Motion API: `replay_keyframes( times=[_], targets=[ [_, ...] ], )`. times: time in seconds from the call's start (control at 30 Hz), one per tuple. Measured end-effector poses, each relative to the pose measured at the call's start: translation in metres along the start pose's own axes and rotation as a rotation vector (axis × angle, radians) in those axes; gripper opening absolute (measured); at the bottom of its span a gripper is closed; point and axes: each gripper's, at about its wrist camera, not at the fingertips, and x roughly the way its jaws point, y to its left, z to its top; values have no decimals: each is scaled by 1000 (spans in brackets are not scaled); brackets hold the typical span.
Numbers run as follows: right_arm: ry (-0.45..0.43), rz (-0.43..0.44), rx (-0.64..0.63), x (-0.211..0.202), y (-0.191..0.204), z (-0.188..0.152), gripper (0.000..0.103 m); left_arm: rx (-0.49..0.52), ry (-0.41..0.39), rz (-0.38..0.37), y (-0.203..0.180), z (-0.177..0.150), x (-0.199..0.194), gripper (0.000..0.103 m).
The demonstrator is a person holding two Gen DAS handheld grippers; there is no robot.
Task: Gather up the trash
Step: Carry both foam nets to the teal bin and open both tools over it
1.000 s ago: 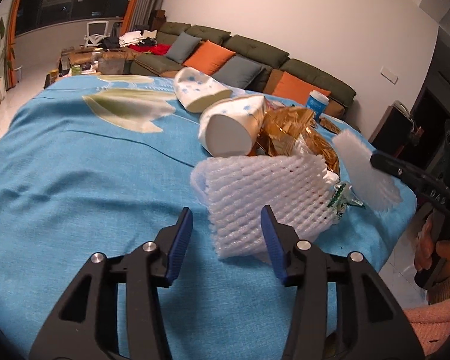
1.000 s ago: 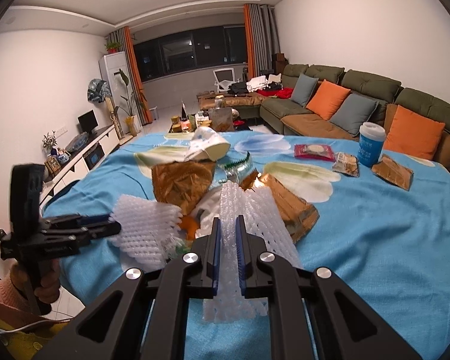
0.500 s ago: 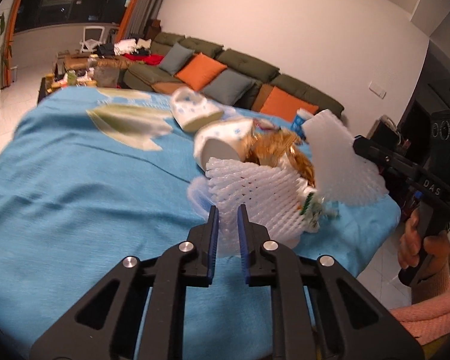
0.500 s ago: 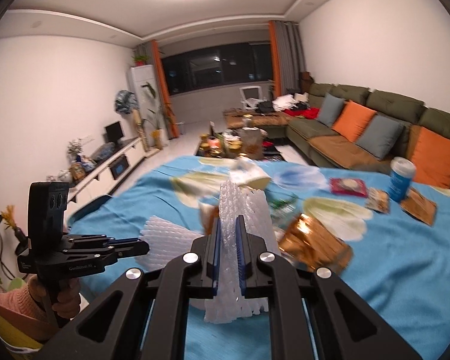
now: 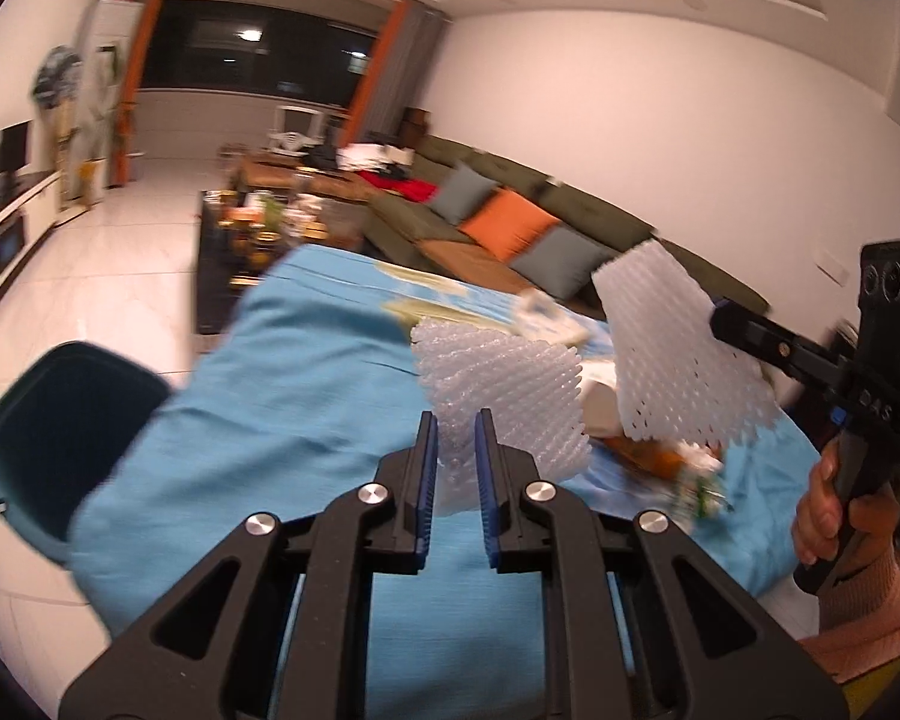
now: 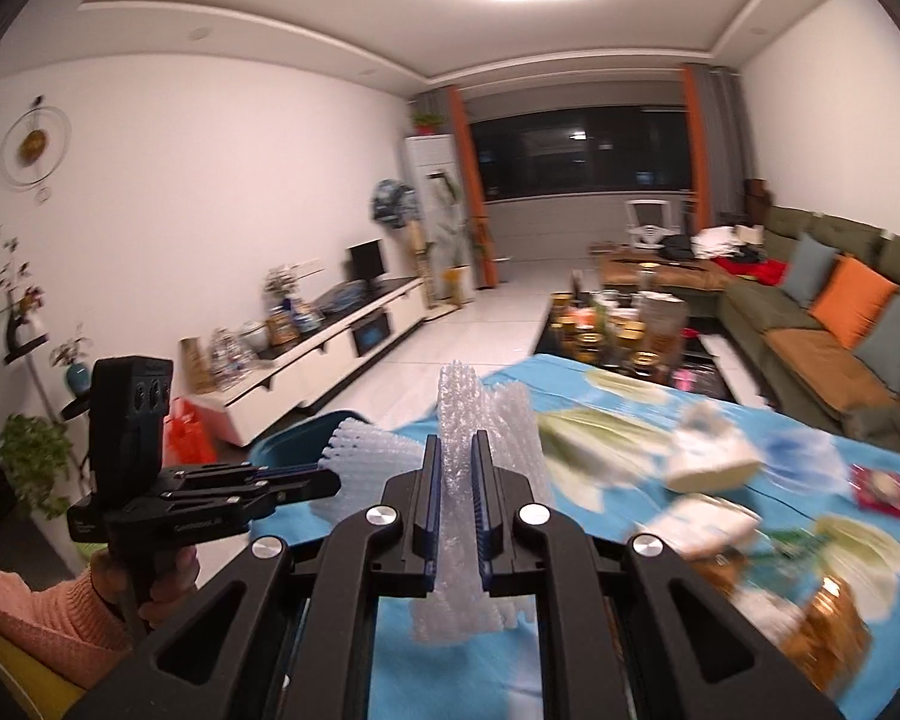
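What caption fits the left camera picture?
Left gripper pinching white foam net above blue tablecloth, dark bin nearby.

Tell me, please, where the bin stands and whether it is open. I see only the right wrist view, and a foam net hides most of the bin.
Observer: The bin is open, with no lid showing. It stands on the floor at the corner of the table.
Operator: Does the left gripper hold its net firmly?
Observer: The left gripper is shut on the left foam net, pinching it near the lower edge.
Operator: How does my net look from that side?
Observer: The right gripper holds the right foam net up in the air, above an orange wrapper on the table.
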Motion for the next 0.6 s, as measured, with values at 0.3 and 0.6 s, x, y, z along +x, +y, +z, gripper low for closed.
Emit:
replay_keyframes(
  times=[0.3, 0.6],
  targets=[
    [41, 191, -54, 74, 38, 33, 9, -117, -78, 214, 80, 17, -41, 13],
    [65, 380, -47, 148, 76, 63, 9, -209, -131, 421, 159, 29, -85, 13]
  ],
)
